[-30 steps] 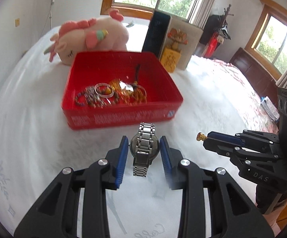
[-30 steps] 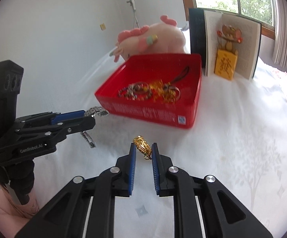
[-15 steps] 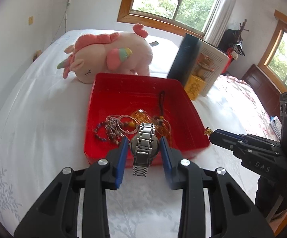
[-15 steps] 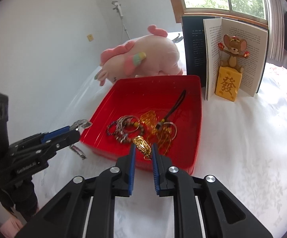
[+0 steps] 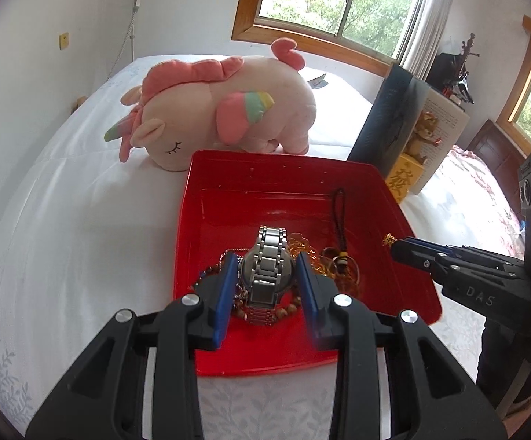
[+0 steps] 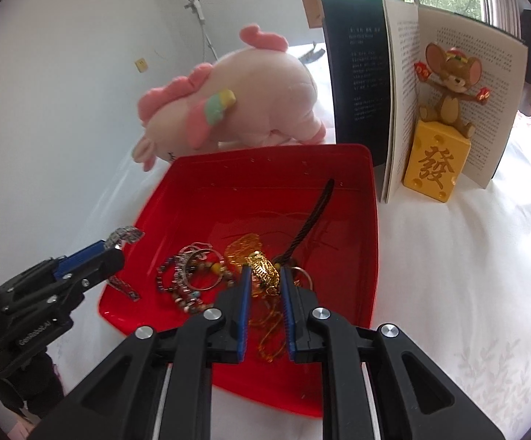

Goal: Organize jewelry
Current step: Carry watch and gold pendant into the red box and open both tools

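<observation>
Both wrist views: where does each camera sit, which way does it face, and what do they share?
Left wrist view: sits behind the left gripper, looking forward over the red plastic tray; its blue-padded fingers clamp a silver metal wristwatch; the right gripper enters from the right.
Right wrist view: sits behind the right gripper, facing the same tray; its fingers pinch a gold pendant; the left gripper enters from the left.
Shared: tray, jewelry pile, pink plush unicorn, open book.
</observation>
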The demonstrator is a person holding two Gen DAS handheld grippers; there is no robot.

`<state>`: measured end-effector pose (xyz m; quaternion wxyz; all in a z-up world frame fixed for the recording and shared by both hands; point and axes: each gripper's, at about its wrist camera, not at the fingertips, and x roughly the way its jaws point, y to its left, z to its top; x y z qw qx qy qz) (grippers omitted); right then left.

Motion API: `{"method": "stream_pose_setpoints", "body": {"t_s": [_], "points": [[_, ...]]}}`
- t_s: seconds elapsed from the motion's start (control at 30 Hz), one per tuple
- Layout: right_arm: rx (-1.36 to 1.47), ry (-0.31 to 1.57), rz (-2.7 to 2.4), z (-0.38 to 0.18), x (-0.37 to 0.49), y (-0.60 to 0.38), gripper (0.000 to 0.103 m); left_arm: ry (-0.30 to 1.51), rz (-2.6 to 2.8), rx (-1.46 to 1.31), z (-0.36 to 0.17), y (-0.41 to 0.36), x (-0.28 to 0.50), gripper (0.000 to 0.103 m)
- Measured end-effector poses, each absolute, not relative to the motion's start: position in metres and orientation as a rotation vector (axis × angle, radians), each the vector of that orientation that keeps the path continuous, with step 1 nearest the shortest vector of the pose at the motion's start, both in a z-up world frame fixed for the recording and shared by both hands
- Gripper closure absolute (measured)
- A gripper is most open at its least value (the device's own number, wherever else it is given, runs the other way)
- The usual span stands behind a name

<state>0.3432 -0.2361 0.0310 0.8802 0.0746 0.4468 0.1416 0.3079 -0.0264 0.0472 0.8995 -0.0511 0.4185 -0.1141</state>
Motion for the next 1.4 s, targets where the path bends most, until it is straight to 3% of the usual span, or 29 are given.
{"method": "stream_pose_setpoints", "body": {"t_s": [0.4,1.07,1.23,1.4], "points": [[0.122,0.997,0.262,-0.001,0.364,-0.234,0.088,0.918,-0.220,-0.081,0.025,-0.030,0.325,0.072],[0.121,1.000,0.253,-0.006,0.366,-0.229,0.085,1.014,-0.224,-0.103,-0.001,-0.027,0.345,0.070],[0.129,0.995,0.261,-0.004,0.364,-0.229,0.082,0.977,-0.237,-0.105,0.008,-0.025,0.340,0.063],[0.136,0.979,0.264,0.002,0.359,-0.230,0.082,0.943,-0.238,-0.110,0.020,-0.024,0.334,0.063]]}}
